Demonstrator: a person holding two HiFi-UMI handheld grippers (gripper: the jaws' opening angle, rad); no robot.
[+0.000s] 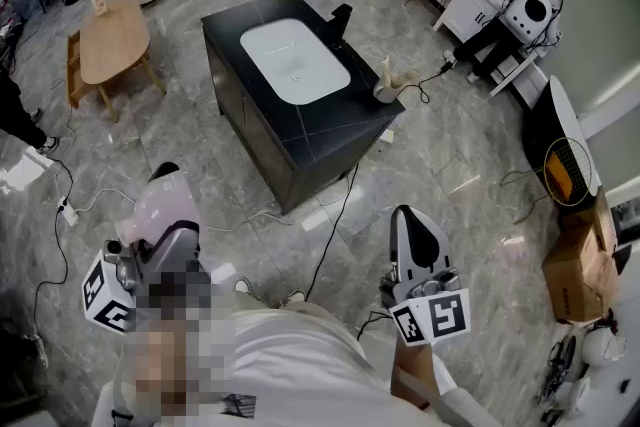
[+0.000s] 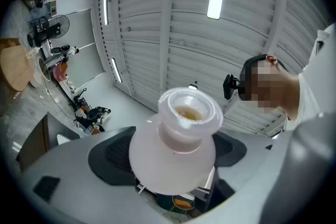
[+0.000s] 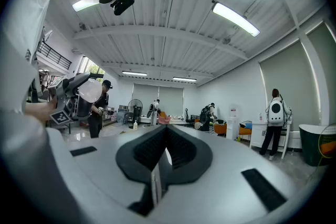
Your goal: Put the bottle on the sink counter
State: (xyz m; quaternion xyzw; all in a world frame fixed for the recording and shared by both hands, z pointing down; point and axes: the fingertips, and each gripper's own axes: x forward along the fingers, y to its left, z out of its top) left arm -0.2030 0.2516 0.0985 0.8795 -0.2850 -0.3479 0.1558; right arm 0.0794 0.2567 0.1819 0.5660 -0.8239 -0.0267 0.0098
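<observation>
The pale bottle (image 1: 163,202) is clamped in the left gripper (image 1: 168,237), near the person and well apart from the far sink counter (image 1: 365,120). The right gripper (image 1: 408,220) is closed and empty. If the clamp is loosened in transit, the up-tilted bottle could be dropped.

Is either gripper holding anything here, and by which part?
The left gripper holds the pale bottle by its wide body, neck pointing outward. The right gripper is shut and empty.
</observation>
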